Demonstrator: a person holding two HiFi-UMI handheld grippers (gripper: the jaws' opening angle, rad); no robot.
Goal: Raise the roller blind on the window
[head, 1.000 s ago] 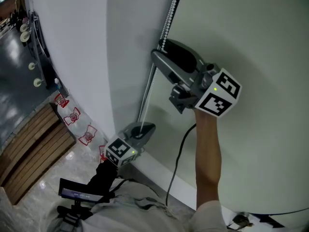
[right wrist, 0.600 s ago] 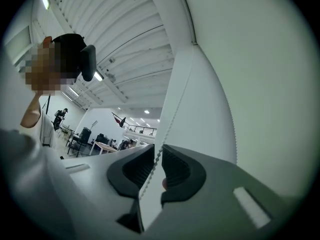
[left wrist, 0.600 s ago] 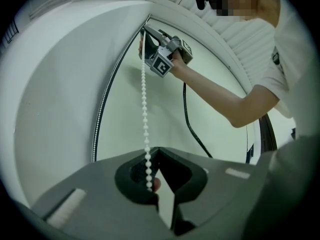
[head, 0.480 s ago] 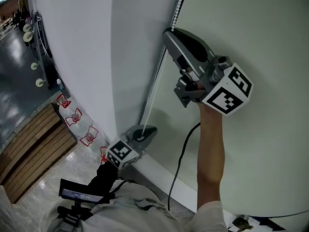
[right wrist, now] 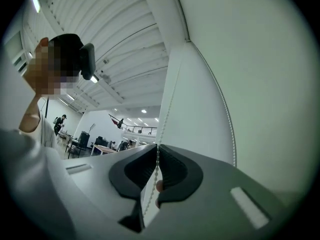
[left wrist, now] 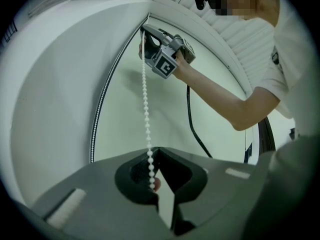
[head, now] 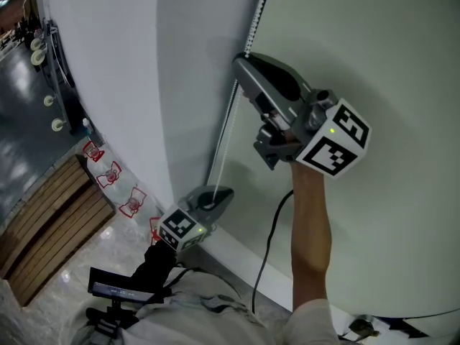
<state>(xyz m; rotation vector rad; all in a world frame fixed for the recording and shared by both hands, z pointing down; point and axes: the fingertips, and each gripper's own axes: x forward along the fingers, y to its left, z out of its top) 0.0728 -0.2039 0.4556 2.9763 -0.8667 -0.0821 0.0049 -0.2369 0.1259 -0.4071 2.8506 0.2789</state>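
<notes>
Hand-over-hand hauling stage: low left hand-held gripper (head: 215, 194) clamped on the bead chain (head: 223, 139) beside the roller blind (head: 115, 77), higher right hand-held gripper (head: 241, 67) closing on it; a downward pull likely follows.

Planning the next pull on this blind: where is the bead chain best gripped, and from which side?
Grip the bead chain on its straight hanging run, high up, coming from the room side, jaws closing crosswise: the pale surface stands close behind, and beads resist slipping.
</notes>
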